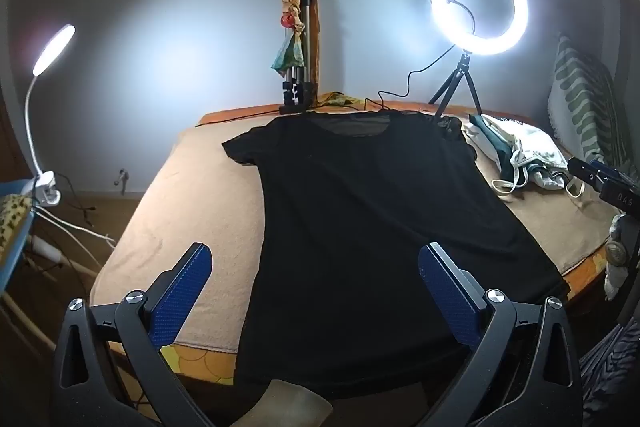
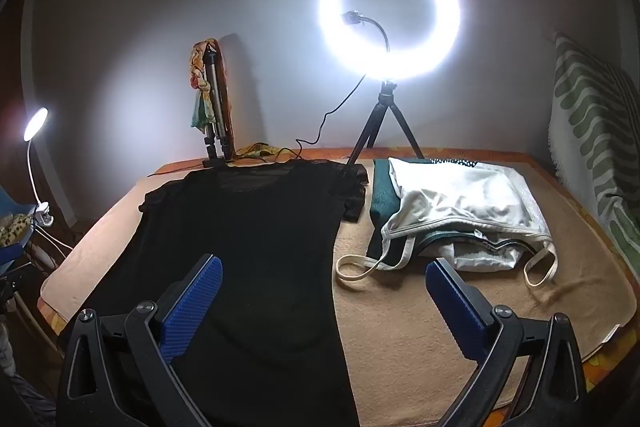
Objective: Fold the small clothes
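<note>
The left gripper (image 1: 314, 281) hangs with its blue pads spread wide and holding nothing, above the lower part of a black T-shirt (image 1: 352, 219) that lies flat on the tan blanket (image 1: 192, 211), its neckline at the far end. The right gripper (image 2: 324, 297) is equally wide and empty, straddling the shirt's right edge, one pad over black cloth (image 2: 248, 247) and the other over bare blanket (image 2: 400, 327). Beyond it sits a pile of white and green clothes (image 2: 452, 211), and behind that a lit ring light (image 2: 390, 13) on its tripod.
</note>
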A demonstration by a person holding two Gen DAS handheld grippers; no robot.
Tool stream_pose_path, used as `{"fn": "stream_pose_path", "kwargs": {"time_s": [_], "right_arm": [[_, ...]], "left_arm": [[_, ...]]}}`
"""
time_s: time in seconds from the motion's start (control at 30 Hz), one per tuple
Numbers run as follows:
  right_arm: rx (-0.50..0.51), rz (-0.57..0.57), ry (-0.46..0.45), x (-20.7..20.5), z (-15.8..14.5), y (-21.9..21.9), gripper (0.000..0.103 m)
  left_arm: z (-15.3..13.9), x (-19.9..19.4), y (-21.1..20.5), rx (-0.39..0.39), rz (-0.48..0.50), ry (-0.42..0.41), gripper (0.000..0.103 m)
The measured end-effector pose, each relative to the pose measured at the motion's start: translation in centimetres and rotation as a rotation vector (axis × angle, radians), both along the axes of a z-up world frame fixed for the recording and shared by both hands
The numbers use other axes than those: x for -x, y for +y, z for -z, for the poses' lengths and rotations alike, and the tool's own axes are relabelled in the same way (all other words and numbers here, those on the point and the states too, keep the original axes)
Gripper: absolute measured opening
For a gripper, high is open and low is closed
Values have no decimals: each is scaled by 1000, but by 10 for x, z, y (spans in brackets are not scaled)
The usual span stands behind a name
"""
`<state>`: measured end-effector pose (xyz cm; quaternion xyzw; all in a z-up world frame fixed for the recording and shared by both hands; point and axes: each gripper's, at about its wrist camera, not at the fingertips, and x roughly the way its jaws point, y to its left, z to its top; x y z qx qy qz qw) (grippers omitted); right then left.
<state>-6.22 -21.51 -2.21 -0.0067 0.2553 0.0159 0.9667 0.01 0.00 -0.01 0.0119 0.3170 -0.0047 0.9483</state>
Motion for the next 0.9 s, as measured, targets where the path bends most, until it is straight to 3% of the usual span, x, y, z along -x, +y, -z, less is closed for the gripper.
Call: {"fn": "stream_pose_path", "kwargs": {"time_s": [0.3,0.37,0.43,0.9], "right_arm": [[-19,-16,28,-1,-2,6,103],[-17,-23,29,3,0,-9,103],[33,-17,3,4,-3,11,103],[41,-20,5,0,-1,17,103]], "left_arm": [[7,8,14,10,-15,-27,103],[8,8,17,18,-24,-29,103],[7,7,16,24,-31,-20,103],[3,4,11,32,-31,-11,103]]}}
